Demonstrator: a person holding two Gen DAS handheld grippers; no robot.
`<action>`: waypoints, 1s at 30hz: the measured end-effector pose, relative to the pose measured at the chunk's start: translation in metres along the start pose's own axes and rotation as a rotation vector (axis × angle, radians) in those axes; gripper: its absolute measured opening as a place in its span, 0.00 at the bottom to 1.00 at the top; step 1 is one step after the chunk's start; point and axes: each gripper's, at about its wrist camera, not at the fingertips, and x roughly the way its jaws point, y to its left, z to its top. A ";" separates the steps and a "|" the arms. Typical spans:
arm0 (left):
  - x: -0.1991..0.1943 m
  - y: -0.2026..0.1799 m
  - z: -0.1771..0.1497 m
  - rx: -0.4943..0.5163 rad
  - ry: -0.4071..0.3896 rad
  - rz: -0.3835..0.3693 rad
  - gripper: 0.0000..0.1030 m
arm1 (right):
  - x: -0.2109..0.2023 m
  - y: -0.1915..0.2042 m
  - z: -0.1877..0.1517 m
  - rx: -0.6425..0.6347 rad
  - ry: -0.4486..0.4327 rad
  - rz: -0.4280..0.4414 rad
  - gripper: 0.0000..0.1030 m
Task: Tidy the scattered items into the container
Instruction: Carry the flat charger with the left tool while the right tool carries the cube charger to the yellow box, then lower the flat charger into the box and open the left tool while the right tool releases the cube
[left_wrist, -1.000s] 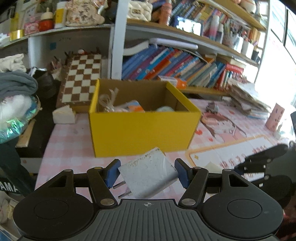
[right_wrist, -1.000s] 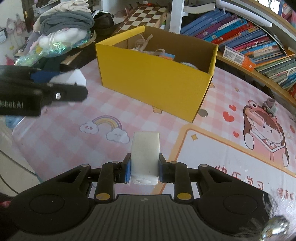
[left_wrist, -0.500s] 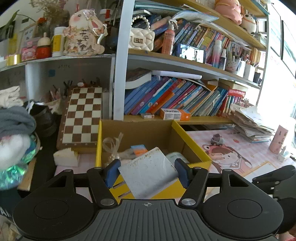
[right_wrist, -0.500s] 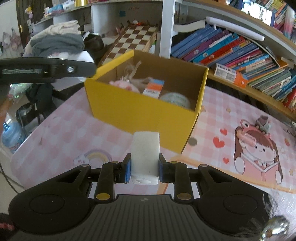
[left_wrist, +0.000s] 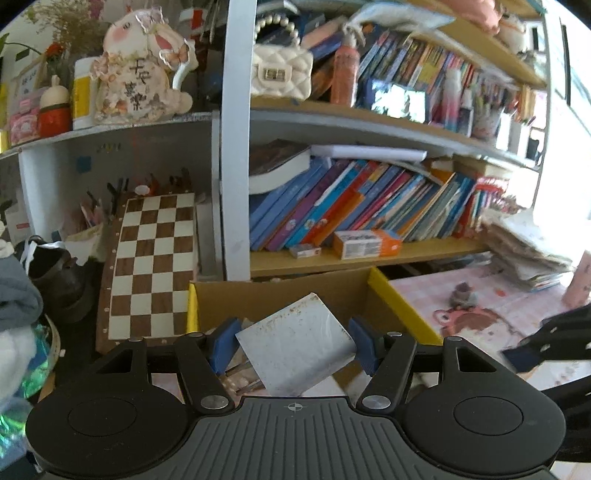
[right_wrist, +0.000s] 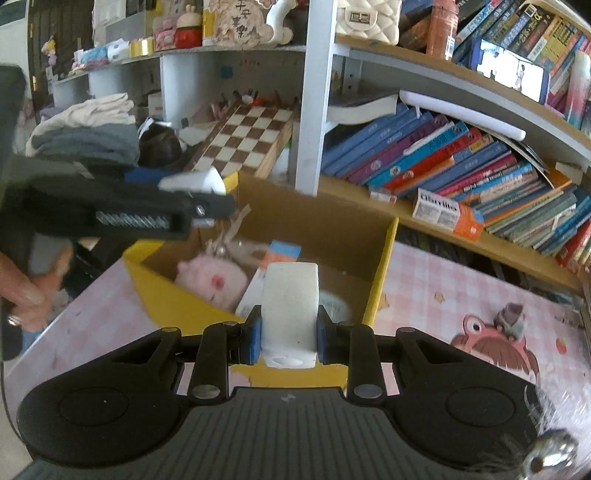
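Over the yellow box (left_wrist: 400, 306), left gripper (left_wrist: 295, 349) clamps white charger (left_wrist: 297, 350), right gripper (right_wrist: 289, 334) pinches white block (right_wrist: 290, 314), pink plush (right_wrist: 212, 282) only in right view

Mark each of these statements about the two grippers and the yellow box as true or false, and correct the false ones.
1. The left gripper is shut on a white plug adapter. True.
2. The right gripper is empty. False: it is shut on a white block.
3. The yellow box already holds a pink plush toy. True.
4. The chessboard lies flat inside the box. False: it leans by the shelf behind the box.
5. The box's lid is closed. False: it is open at the top, with its contents showing.
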 end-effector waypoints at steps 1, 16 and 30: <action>0.007 0.002 0.000 0.003 0.013 0.008 0.62 | 0.003 -0.001 0.003 -0.003 -0.001 0.000 0.25; 0.069 0.006 0.000 0.038 0.135 0.053 0.62 | 0.093 -0.015 0.043 -0.067 0.119 -0.021 0.25; 0.089 0.014 -0.005 0.028 0.221 0.091 0.63 | 0.150 -0.023 0.056 -0.156 0.196 -0.084 0.25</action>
